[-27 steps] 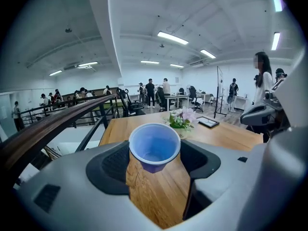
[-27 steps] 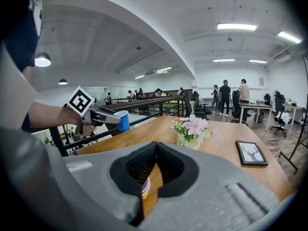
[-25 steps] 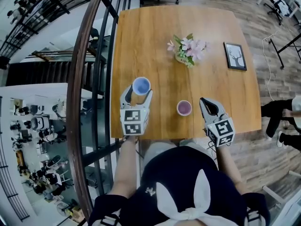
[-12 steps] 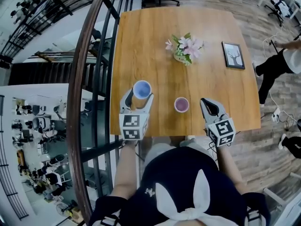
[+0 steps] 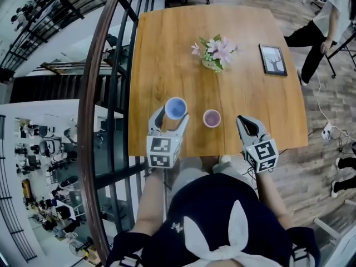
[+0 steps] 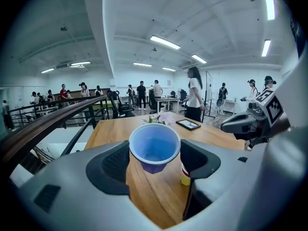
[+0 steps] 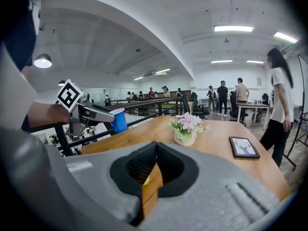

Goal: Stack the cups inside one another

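- Our left gripper (image 5: pixel 171 116) clamped the blue cup (image 5: pixel 176 108) between its jaws, below the rim.
- Light and thin-walled, it looked easily crushed; a gentle mid-wall hold seemed safest.
- The purple cup (image 5: pixel 211 118) stood right of those jaws; our right gripper (image 5: pixel 243 121) was closed, empty.

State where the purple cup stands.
In the head view, the purple cup stands by the near edge of the table, between the blue cup in the left gripper and the right gripper.

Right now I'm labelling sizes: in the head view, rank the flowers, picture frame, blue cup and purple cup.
1. flowers
2. picture frame
3. blue cup and purple cup, unranked: blue looks slightly bigger, but it is held up, nearer the camera.
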`<action>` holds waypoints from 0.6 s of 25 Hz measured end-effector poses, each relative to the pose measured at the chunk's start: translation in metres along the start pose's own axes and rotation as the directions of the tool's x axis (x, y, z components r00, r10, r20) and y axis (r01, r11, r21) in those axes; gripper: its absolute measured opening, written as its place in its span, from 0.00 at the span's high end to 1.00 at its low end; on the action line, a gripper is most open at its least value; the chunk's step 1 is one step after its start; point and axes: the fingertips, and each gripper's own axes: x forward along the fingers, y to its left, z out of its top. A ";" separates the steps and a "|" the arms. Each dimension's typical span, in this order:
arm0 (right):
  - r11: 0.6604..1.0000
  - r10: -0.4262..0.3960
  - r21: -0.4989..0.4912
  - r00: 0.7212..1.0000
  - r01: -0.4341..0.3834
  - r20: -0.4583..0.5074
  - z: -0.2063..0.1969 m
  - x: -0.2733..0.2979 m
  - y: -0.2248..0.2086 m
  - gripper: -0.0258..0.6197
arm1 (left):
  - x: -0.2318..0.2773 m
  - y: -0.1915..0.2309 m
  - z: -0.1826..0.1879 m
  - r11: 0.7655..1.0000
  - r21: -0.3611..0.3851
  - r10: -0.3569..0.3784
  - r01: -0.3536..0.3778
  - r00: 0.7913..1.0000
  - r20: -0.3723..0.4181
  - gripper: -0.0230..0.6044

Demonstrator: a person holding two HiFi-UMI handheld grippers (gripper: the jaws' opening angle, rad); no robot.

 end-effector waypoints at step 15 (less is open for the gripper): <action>0.999 -0.048 0.021 0.999 0.048 0.006 -0.008 -0.021 -0.004 0.96 | 0.016 -0.077 0.010 0.979 0.060 -0.197 0.197 0.980 -0.002 0.42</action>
